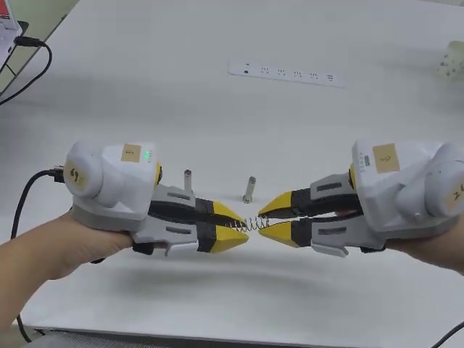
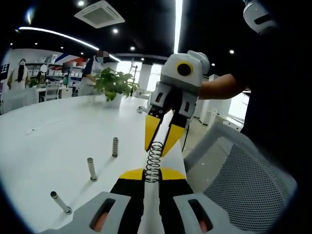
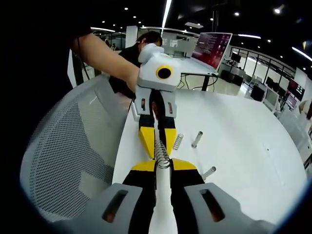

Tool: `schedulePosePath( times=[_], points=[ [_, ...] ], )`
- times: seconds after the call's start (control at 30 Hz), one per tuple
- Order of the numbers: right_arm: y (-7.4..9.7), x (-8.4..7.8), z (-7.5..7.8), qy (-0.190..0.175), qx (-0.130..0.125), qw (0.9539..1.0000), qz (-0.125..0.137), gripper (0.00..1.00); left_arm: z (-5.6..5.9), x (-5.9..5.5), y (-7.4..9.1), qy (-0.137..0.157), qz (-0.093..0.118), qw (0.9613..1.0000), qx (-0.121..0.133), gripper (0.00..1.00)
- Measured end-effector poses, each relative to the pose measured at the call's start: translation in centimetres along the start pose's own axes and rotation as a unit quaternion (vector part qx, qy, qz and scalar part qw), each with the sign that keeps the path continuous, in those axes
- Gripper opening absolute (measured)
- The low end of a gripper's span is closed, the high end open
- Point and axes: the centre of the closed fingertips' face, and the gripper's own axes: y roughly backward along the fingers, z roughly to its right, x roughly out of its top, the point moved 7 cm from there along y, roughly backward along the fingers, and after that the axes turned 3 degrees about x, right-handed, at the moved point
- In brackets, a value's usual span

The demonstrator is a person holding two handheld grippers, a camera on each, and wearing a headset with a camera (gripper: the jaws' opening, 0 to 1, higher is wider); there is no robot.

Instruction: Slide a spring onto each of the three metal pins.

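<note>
My left gripper (image 1: pixel 243 229) and right gripper (image 1: pixel 261 223) meet tip to tip low over the white surface (image 1: pixel 217 123), w/ one spring (image 1: pixel 253 225) strung in the air between them. Both are clenched on it: the left pinches one end, the right the other (in the left gripper view the right's yellow tips sit about a coil's width apart, spring end between them). The spring touches no pin and isn't on the surface.

The pins stand just beyond the tips. The left gripper view shows a row of three: the far pin (image 2: pixel 115 146) looks ribbed, i.e. it wears a spring, while the middle pin (image 2: pixel 91 168) and near pin (image 2: pixel 61 202) are bare metal. In the head view two pins stand upright just behind the grippers.

A white power strip (image 1: pixel 286 72) lies toward the far side of the surface, well apart from the pins and from both grippers.
</note>
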Motion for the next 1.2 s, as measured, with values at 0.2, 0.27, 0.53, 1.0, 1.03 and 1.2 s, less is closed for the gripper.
schedulePosePath(
  times=[0.2, 0.27, 0.53, 1.0, 1.03, 1.2],
  points=[
    [0.0, 0.6, -0.2, -0.006, 0.004, 0.9998, 0.016, 0.07, 0.1, -0.3, -0.1, -0.009, -0.009, 0.9999, 0.001, 0.02],
    [0.0, 0.9, -0.2, -0.015, 0.006, 0.9995, 0.027, 0.07, 0.0, -0.3, -0.1, -0.010, -0.011, 0.9999, 0.002, 0.02],
    [-0.6, 1.5, -0.1, -0.040, 0.006, 0.9975, 0.058, 0.07, 0.0, -0.5, -0.2, -0.014, -0.018, 0.9997, 0.006, 0.02],
    [-1.8, 3.1, -0.2, -0.035, -0.007, 0.9949, 0.095, 0.07, 0.1, -0.2, -0.7, -0.024, -0.015, 0.9996, 0.006, 0.02],
    [-1.8, 3.1, -0.2, -0.034, -0.006, 0.9949, 0.095, 0.07, 0.1, -0.2, -0.7, -0.025, -0.016, 0.9995, 0.006, 0.02],
    [-1.7, 3.1, -0.3, -0.029, -0.007, 0.9948, 0.097, 0.07, 0.2, -0.3, -0.5, -0.025, -0.017, 0.9995, 0.006, 0.02]
  ],
)
